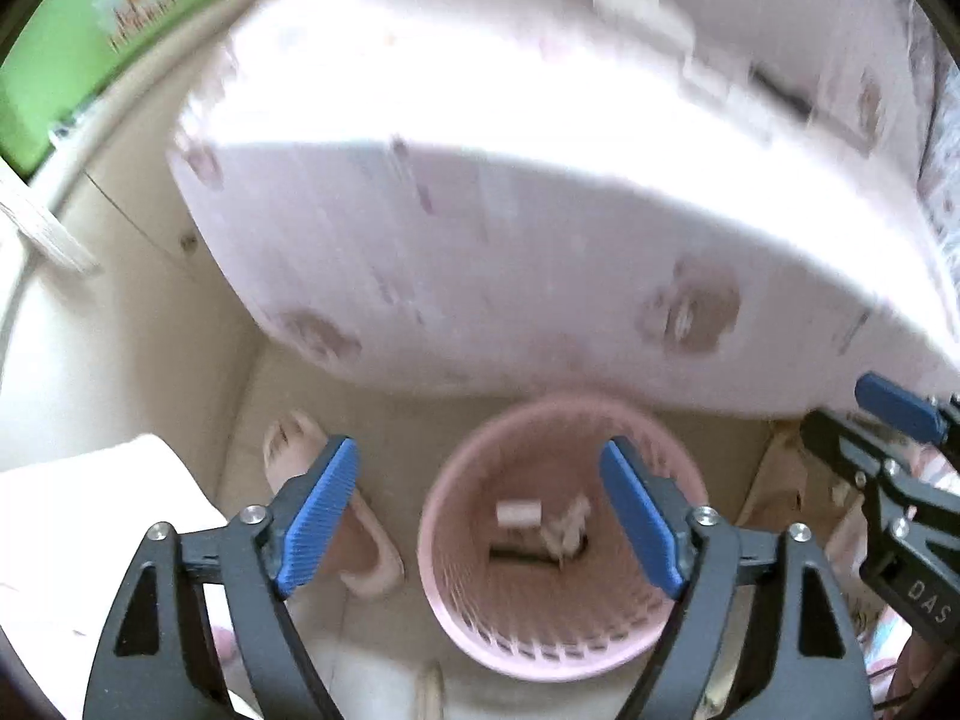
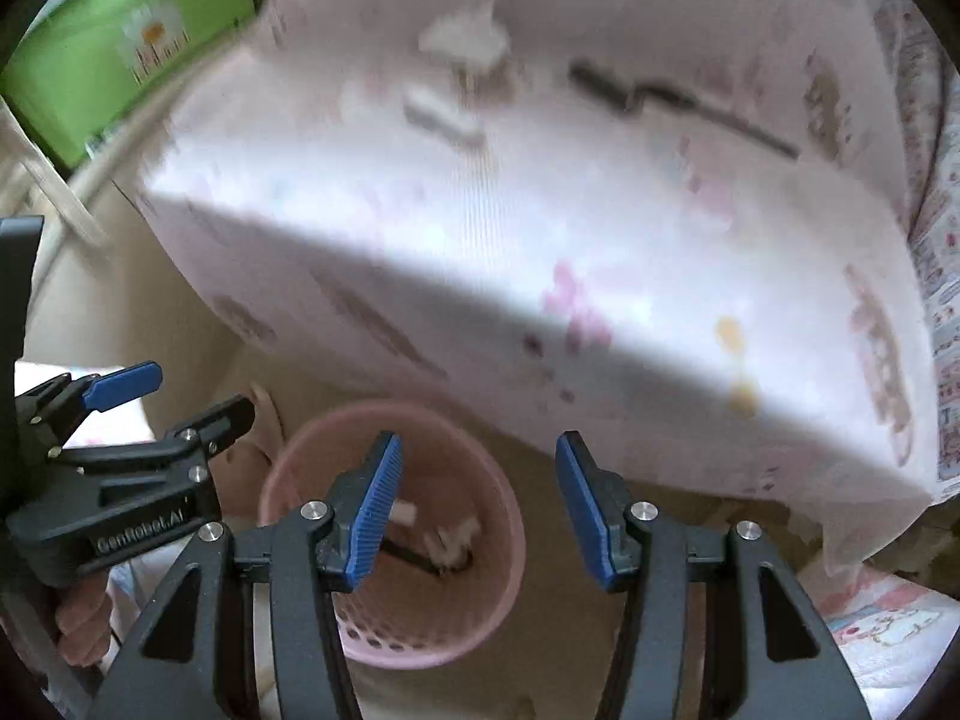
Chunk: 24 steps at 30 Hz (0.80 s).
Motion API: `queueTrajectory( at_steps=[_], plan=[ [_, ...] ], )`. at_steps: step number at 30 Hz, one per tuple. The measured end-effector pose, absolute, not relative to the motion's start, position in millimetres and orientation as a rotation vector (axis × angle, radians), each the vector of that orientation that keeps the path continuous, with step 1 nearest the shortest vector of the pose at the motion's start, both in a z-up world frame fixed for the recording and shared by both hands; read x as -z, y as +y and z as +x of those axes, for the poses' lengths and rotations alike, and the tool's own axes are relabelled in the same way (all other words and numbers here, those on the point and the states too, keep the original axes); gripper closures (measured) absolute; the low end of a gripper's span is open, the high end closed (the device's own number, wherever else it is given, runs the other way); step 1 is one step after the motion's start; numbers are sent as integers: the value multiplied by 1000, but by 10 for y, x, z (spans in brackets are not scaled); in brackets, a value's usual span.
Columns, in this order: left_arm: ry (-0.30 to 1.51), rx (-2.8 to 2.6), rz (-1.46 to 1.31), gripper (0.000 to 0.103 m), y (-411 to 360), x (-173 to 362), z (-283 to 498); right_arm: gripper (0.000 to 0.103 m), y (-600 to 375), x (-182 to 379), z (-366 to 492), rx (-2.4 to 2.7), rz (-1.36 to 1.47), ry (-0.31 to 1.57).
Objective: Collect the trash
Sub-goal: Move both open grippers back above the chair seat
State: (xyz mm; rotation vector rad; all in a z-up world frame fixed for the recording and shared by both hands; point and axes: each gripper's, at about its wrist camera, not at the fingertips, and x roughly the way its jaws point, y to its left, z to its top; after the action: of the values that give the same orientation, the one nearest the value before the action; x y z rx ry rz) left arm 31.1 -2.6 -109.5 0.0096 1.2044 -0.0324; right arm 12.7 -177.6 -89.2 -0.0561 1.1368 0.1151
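Note:
A pink perforated basket [image 1: 540, 648] stands on the floor beside the bed. Inside lie a white scrap [image 1: 517, 513], a crumpled white piece [image 1: 567, 531] and a dark stick [image 1: 522, 555]. My left gripper [image 1: 479, 447] hangs open above the basket, nothing between its blue pads. My right gripper [image 2: 477, 441] is open too, empty, over the right part of the basket [image 2: 420, 642]. On the bed [image 2: 540, 240] rest crumpled white paper [image 2: 465, 39], a white piece [image 2: 438, 111] and a long dark thing [image 2: 660, 96], all blurred.
A pink slipper [image 1: 366, 564] lies left of the basket. A green panel with a daisy [image 1: 120, 6] stands at the far left. The bed's sheet hangs down close behind the basket. Patterned pink cloth [image 2: 882, 630] is at the lower right. A hand [image 2: 84, 618] holds the left gripper [image 2: 201, 389].

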Motion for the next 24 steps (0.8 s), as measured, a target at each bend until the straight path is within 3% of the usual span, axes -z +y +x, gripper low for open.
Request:
queueTrajectory(
  at_steps=[9,15,18,21,24],
  plan=[
    [1080,-4,-10,17,73,800,298,46,-1877,297,28,-94,-49,888],
    [958,51,14,16,-35,276,391,44,-2045,-209,212,-65,-80,785],
    [907,37,17,16,-90,13,516,42,-2196,-466,368,-52,-68,746],
    [846,52,49,17,-154,-199,671,33,-2251,-665,502,-12,-196,671],
    [792,53,55,16,-218,-326,746,32,-2368,-732,632,-8,-218,656]
  ],
)
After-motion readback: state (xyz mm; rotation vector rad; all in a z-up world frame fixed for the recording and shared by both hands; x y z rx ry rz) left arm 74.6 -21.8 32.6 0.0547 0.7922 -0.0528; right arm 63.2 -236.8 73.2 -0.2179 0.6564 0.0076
